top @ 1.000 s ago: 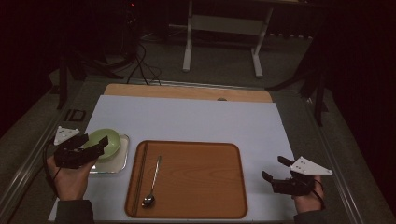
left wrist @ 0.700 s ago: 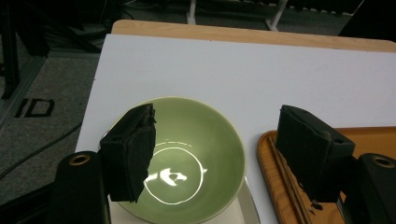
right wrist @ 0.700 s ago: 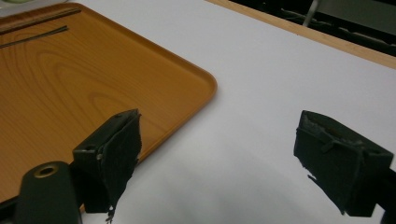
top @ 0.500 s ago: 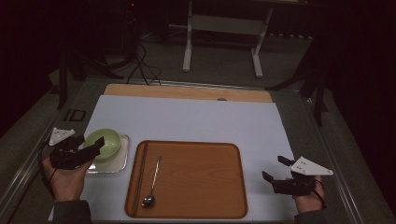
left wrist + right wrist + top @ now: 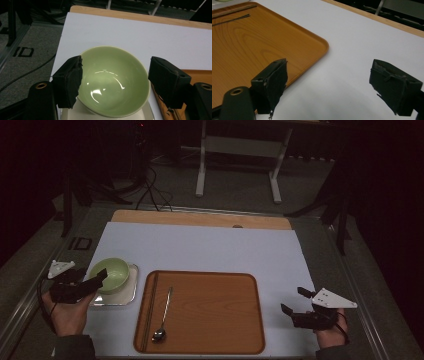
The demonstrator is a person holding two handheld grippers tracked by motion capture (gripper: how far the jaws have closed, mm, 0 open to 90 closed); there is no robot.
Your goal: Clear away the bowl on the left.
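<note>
Fingers (image 5: 67,82) of left gripper (image 5: 115,82) wide apart, flanking glossy round green bowl (image 5: 113,80), mouth up, no long axis | high view: left gripper (image 5: 92,282) at bowl (image 5: 111,274) on small metal tray (image 5: 125,296), bench (image 5: 210,250) left | right gripper (image 5: 332,85) fingers apart, empty, beside wooden tray (image 5: 262,47)

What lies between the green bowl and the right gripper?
In the high view, the wooden tray with a spoon lies between the bowl and right gripper.
</note>
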